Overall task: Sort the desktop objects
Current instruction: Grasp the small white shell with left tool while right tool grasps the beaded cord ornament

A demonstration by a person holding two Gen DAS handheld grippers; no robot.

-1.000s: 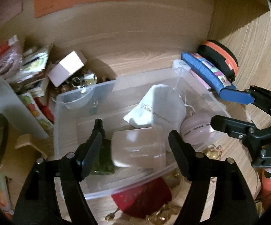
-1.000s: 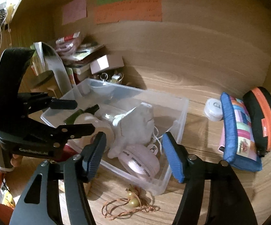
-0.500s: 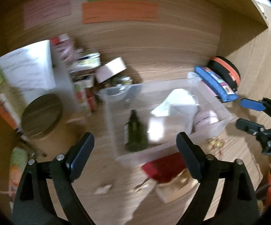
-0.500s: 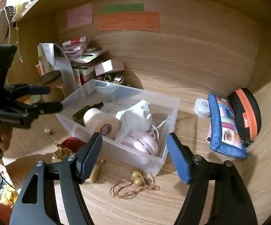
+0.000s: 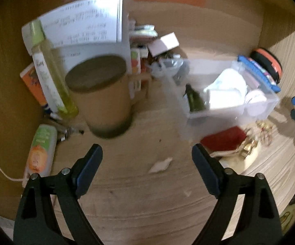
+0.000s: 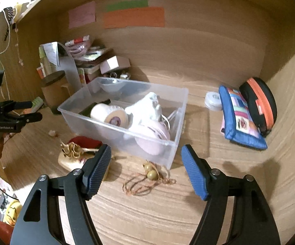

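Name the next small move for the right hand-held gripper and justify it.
Probably lower the right hand-held gripper onto the beaded cord. It lies loose on the desk just ahead of the open, empty jaws, outside the clear bin that already holds sorted items.

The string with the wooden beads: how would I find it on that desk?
Find the clear plastic box in the middle of the wooden desk. Just in front of its near wall, on the bare wood, lies a loose tangle of brown string with two round beads. Its neighbours, a red pouch and a gold tassel, have no beads.
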